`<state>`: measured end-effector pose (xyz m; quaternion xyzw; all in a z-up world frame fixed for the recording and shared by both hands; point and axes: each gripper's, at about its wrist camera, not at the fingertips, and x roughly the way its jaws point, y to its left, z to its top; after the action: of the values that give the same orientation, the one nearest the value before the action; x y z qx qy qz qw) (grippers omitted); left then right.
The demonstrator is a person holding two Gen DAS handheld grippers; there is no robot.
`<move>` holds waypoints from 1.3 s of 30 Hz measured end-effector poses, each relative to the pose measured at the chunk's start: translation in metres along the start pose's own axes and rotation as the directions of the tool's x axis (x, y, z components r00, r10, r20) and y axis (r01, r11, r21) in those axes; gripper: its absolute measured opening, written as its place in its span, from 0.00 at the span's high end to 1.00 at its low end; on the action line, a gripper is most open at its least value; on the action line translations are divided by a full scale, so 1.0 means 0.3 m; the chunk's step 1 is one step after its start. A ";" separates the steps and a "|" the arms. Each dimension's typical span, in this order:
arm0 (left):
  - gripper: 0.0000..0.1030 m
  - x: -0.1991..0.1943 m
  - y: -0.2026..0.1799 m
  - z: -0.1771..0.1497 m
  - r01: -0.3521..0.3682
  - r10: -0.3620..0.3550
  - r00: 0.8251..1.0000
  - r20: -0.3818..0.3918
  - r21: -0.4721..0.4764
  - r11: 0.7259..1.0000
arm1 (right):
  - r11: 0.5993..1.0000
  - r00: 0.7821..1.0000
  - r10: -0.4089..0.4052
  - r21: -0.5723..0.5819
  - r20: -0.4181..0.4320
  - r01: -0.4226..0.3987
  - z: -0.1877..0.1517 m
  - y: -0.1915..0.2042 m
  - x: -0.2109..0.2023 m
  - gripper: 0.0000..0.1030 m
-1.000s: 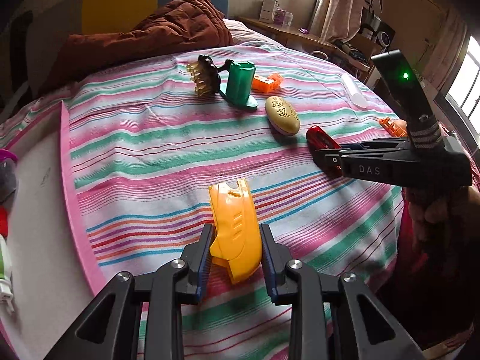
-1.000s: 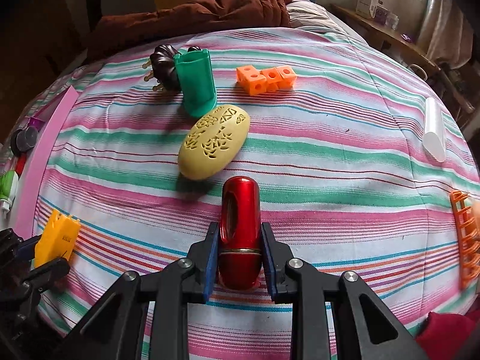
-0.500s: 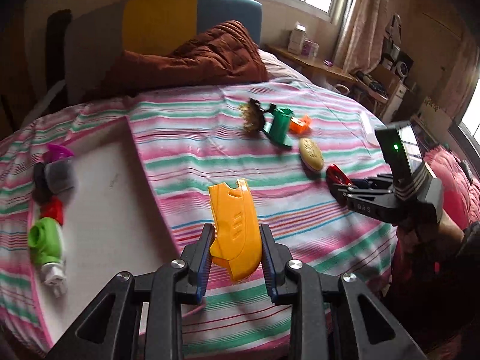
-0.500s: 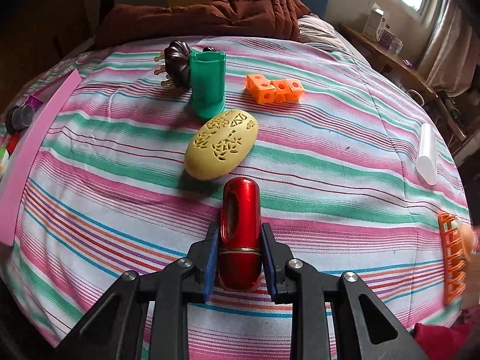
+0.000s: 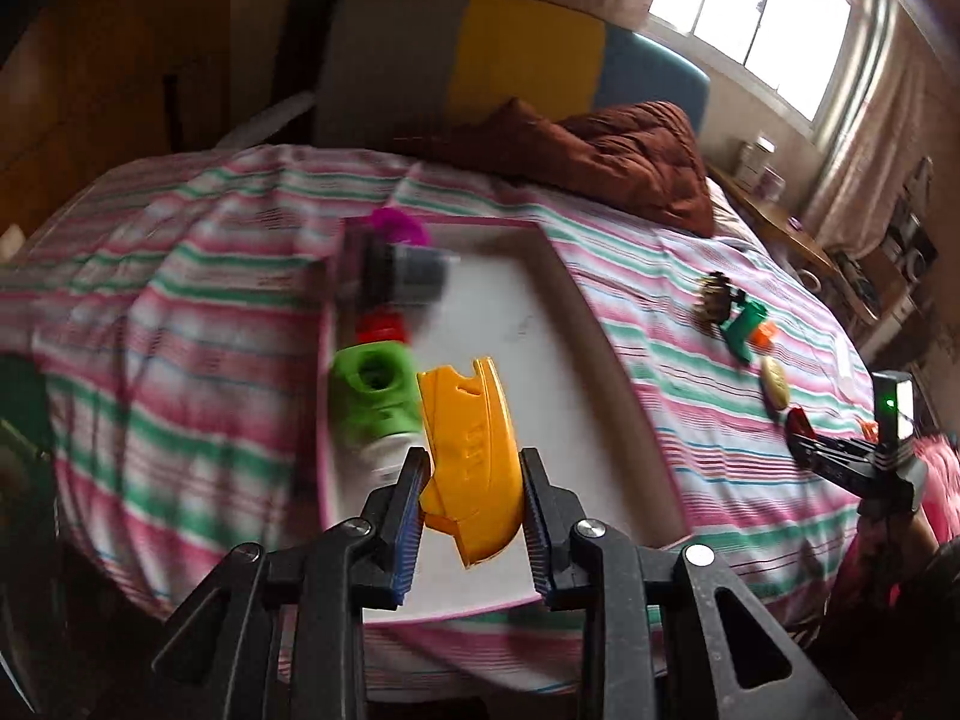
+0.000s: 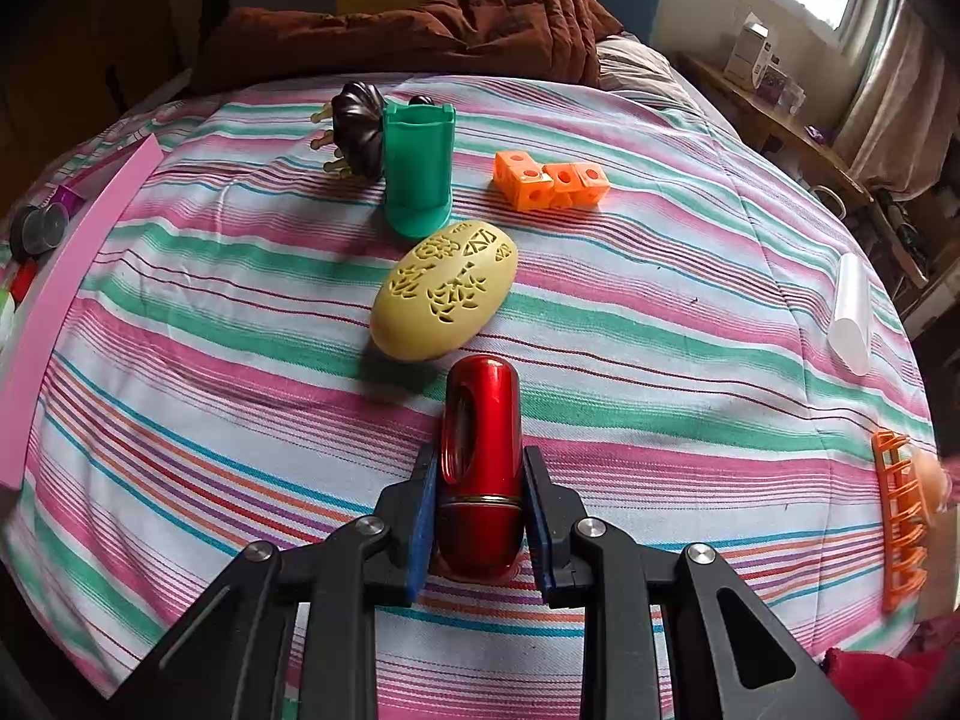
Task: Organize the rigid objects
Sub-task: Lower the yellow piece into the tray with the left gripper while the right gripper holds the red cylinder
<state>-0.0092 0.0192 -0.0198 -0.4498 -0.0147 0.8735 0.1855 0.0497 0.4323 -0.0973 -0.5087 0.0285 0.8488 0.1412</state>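
L claw (image 5: 471,498) clamped on yellow piece (image 5: 471,450), held over white tray (image 5: 576,420); green bottle (image 5: 375,402) just left of it. R claw (image 6: 480,504) clamped on red tube (image 6: 480,456) w/ cream egg (image 6: 444,291) just ahead on bed (image 6: 660,312).

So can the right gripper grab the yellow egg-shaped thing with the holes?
Probably not yet: the right gripper is shut on the shiny red capsule. The yellow perforated egg-shaped case lies just ahead, unblocked.
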 end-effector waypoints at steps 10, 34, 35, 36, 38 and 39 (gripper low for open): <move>0.72 0.070 -0.014 -0.042 0.009 -0.005 0.999 -0.033 0.108 0.994 | 1.000 1.000 -0.003 0.003 0.003 0.003 -0.003 0.003 -0.004 0.74; 0.69 0.054 0.051 -0.040 -0.107 0.108 0.993 -0.036 0.040 0.993 | 1.000 1.000 -0.010 -0.003 0.003 0.010 -0.004 -0.002 -0.004 0.74; 0.69 0.045 0.054 -0.036 -0.110 0.111 0.993 -0.028 0.031 0.993 | 1.000 1.000 -0.012 -0.004 0.003 0.012 -0.004 -0.001 -0.004 0.74; 0.69 0.036 0.056 -0.030 -0.111 0.112 0.993 -0.022 0.022 0.994 | 1.000 1.000 -0.013 -0.005 0.004 0.013 -0.005 0.002 -0.005 0.74; 0.69 0.017 0.055 -0.020 -0.122 0.122 0.993 -0.004 0.013 0.992 | 1.000 1.000 -0.015 -0.006 0.004 0.015 -0.006 0.001 -0.005 0.74; 0.69 0.008 0.051 -0.015 -0.125 0.125 0.992 0.005 0.015 0.992 | 1.000 1.000 -0.016 -0.007 0.004 0.016 -0.006 0.002 -0.005 0.74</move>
<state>-0.0116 0.0052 -0.0273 -0.4466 0.0198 0.8845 0.1337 0.0516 0.4311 -0.0969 -0.5076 0.0214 0.8488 0.1462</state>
